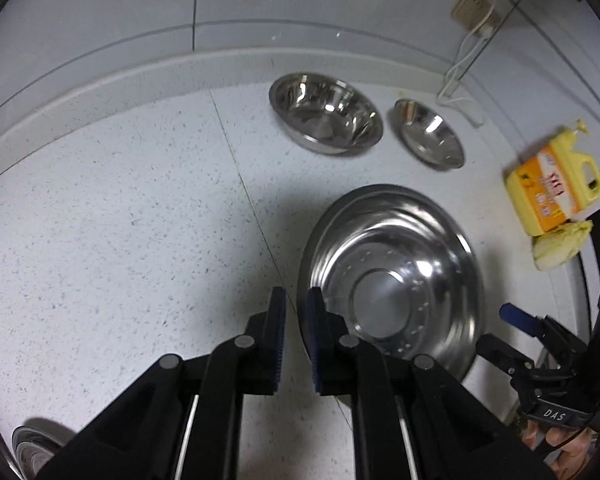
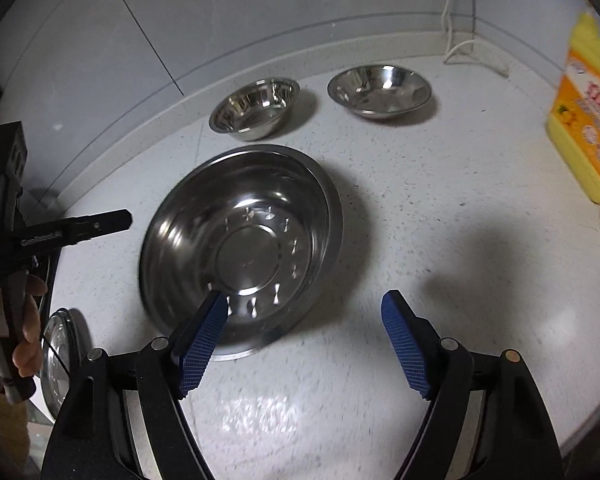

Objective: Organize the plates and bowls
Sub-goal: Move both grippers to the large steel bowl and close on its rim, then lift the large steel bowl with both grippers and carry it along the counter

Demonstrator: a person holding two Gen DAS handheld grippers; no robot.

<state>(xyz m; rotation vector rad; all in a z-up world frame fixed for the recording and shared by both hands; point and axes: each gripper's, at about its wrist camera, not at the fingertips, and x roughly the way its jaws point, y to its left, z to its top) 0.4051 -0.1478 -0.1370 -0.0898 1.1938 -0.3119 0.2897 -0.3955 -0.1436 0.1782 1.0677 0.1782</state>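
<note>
A large steel bowl [image 1: 392,276] sits on the white speckled counter, also in the right wrist view [image 2: 244,248]. Two smaller steel bowls stand behind it near the wall: a medium one [image 1: 326,114] [image 2: 256,108] and a small one [image 1: 428,134] [image 2: 380,88]. My left gripper [image 1: 296,304] is nearly shut with a narrow gap, empty, just left of the large bowl's rim. My right gripper [image 2: 304,308] is open and empty; its left finger hangs over the bowl's near rim. The right gripper shows in the left wrist view [image 1: 512,316].
A yellow detergent bottle [image 1: 552,184] [image 2: 588,120] and a yellow cloth [image 1: 560,244] stand at the right. White cables [image 1: 460,80] and a wall socket [image 1: 470,8] are at the back. A glass lid or plate [image 2: 60,360] [image 1: 28,448] lies at the counter's left edge.
</note>
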